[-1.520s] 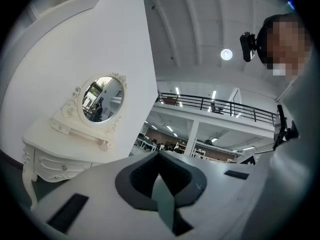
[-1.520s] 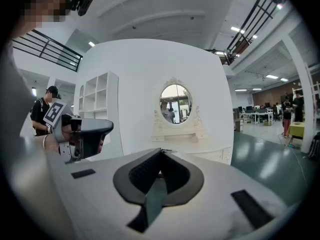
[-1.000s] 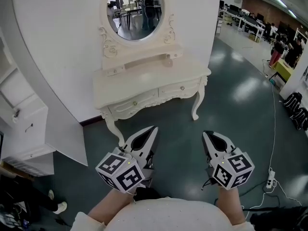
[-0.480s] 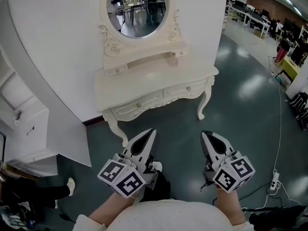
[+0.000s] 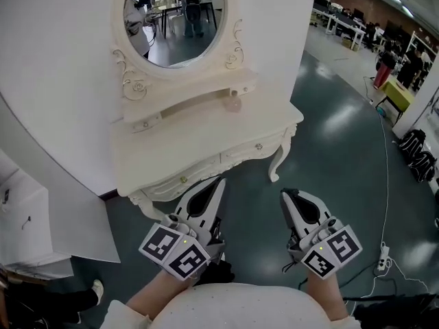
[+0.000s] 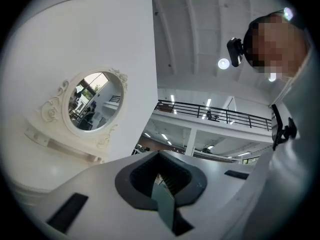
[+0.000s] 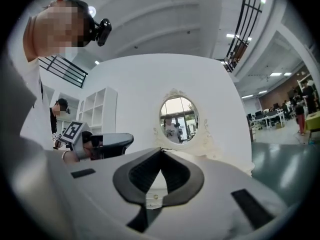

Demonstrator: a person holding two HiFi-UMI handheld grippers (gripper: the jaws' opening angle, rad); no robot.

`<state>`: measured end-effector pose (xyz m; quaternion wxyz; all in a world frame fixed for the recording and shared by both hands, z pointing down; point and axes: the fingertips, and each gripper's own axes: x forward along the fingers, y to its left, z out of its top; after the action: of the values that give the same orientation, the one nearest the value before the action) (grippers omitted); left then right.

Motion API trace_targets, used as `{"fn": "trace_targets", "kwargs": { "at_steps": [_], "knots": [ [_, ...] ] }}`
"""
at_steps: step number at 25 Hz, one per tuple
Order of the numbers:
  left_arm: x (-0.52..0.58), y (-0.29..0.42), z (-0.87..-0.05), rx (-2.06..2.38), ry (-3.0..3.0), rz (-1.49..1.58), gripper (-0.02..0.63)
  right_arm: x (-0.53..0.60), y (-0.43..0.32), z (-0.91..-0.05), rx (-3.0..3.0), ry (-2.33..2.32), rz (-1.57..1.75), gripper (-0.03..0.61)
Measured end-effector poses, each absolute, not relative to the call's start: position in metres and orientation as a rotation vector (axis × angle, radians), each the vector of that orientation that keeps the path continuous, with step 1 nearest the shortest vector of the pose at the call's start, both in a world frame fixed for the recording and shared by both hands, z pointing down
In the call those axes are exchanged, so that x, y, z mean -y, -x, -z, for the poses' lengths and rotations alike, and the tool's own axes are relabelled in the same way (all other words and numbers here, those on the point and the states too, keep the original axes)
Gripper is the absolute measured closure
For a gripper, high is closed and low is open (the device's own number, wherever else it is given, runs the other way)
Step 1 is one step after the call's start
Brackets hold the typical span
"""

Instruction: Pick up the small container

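A cream dressing table [image 5: 206,146] with an oval mirror [image 5: 175,19] stands against the white wall. A small pale container [image 5: 234,101] sits on its top under the right end of the little shelf. My left gripper [image 5: 219,181] and right gripper [image 5: 284,195] are held side by side over the green floor, just short of the table's front. Both point at the table, shut and with nothing in them. In the left gripper view the jaws [image 6: 159,153] meet in front of the mirror [image 6: 92,101]. In the right gripper view the jaws [image 7: 161,149] meet below the mirror [image 7: 179,120].
A white shelf unit [image 5: 20,218] and a leaning white panel [image 5: 68,225] stand left of the table. A power strip [image 5: 381,256] and a cable lie on the floor at right. Bags [image 5: 418,155], desks and people are far right.
Both grippers have moved forward towards the dressing table, which now sits nearer and further left in the head view. The jaws stay shut.
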<state>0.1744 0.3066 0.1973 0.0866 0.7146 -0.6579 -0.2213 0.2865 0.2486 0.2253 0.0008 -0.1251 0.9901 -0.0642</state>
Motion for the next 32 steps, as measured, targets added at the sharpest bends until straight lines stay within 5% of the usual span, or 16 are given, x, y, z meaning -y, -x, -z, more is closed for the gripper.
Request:
{"fn": "trace_targets", "kwargs": {
  "at_steps": [13,32],
  "knots": [
    [-0.241,-0.064,-0.168,1.869,-2.248,0.62,0.612,-0.196,-0.177,-0.209,-3.164,0.542,0.062,0.578],
    [-0.218,-0.021,-0.219,1.734,-2.168,0.594,0.612,-0.158,-0.143,-0.257,-3.253,0.72,0.291,0.578]
  ]
}}
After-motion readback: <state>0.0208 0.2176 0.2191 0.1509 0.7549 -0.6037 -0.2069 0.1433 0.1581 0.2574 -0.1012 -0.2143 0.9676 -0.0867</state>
